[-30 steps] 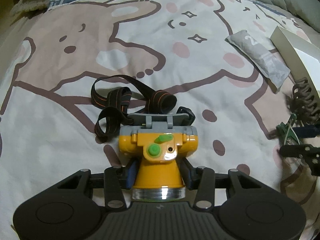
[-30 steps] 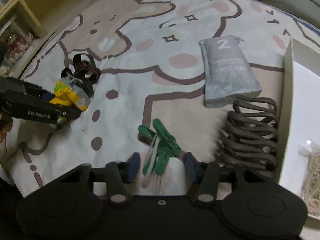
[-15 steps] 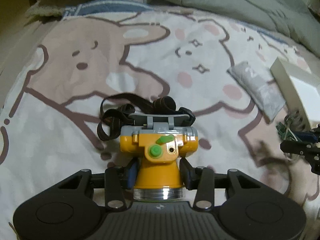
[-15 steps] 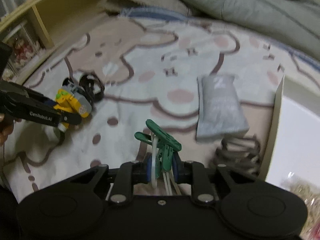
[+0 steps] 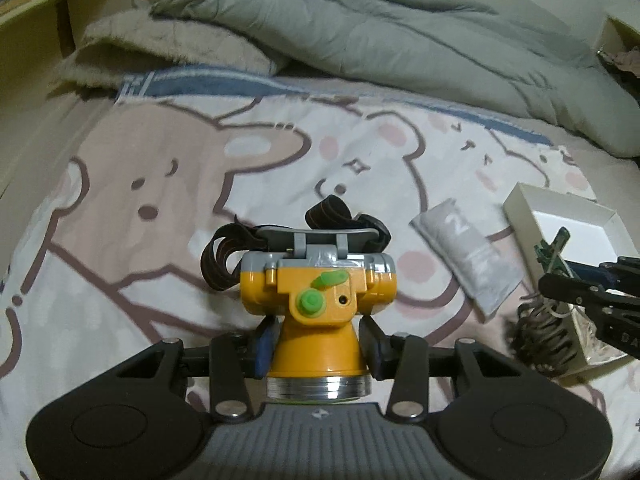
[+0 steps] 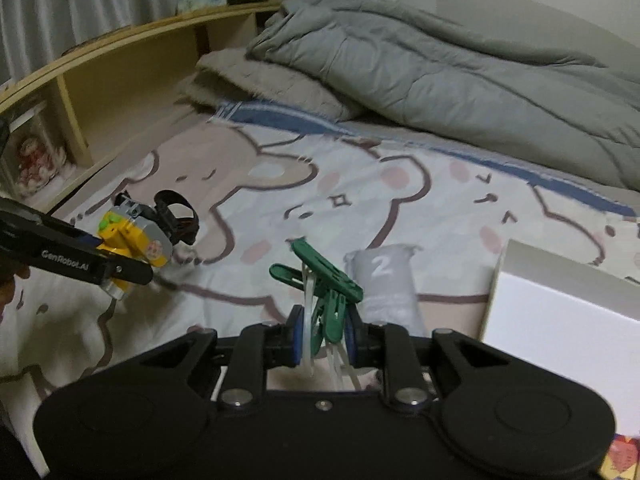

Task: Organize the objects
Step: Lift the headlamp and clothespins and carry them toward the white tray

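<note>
Bedsheet [image 5: 168, 240] middle lies open; grey pouch [image 6: 386, 284], white box [image 6: 560, 320] probably crowd the right

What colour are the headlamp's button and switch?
Bright green, on the headlamp's orange body; clearest in the left wrist view.

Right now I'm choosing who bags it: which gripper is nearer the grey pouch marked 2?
Right. The right gripper, holding green clothes pegs, hangs just before the grey pouch; the left gripper is farther away.
</note>
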`<state>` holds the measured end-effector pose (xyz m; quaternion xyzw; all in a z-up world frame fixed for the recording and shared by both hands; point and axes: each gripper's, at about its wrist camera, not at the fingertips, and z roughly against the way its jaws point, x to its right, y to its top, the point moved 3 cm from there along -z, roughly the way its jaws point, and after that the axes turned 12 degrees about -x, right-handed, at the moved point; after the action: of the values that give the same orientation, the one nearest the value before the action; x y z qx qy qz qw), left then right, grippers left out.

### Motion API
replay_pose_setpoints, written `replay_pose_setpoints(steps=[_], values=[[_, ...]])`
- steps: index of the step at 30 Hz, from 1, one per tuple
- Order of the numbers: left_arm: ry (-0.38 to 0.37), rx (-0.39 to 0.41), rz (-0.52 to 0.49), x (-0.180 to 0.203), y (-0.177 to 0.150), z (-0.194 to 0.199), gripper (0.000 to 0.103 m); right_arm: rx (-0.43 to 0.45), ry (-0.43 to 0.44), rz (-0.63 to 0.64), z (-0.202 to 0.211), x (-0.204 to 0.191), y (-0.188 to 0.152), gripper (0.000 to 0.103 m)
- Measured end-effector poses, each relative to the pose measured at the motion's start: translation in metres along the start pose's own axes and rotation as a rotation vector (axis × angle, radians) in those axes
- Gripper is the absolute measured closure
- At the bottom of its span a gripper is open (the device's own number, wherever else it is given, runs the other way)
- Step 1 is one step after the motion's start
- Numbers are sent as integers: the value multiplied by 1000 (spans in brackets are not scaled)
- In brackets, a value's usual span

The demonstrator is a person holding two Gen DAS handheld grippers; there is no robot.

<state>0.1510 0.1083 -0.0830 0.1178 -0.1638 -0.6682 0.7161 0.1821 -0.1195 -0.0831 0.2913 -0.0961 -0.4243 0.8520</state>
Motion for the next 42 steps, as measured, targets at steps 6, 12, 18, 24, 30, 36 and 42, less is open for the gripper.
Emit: replay_pose_setpoints(steps=[6, 12, 18, 24, 30, 36, 42], values=[[-11, 36, -21, 19, 12, 11, 58, 32, -23, -25, 6, 12, 6, 82], [-34, 79, -31, 41, 25, 23, 58, 70, -38, -54, 18, 26, 11, 82], [-72, 127, -40, 67, 40, 34, 58, 125, -63, -78, 39, 45, 17, 82], [-109, 157, -71, 93, 53, 40, 58, 165, -112, -99, 66, 77, 22, 82], [-127, 190, -102, 122, 65, 43, 58, 197, -189, -141, 86, 120, 19, 82], [-150, 204, -164, 166, 78, 39, 58, 211, -241, -208, 95, 164, 6, 82], [-220, 204, -218, 224, 91, 23, 58, 222, -309, -275, 108, 207, -11, 82]])
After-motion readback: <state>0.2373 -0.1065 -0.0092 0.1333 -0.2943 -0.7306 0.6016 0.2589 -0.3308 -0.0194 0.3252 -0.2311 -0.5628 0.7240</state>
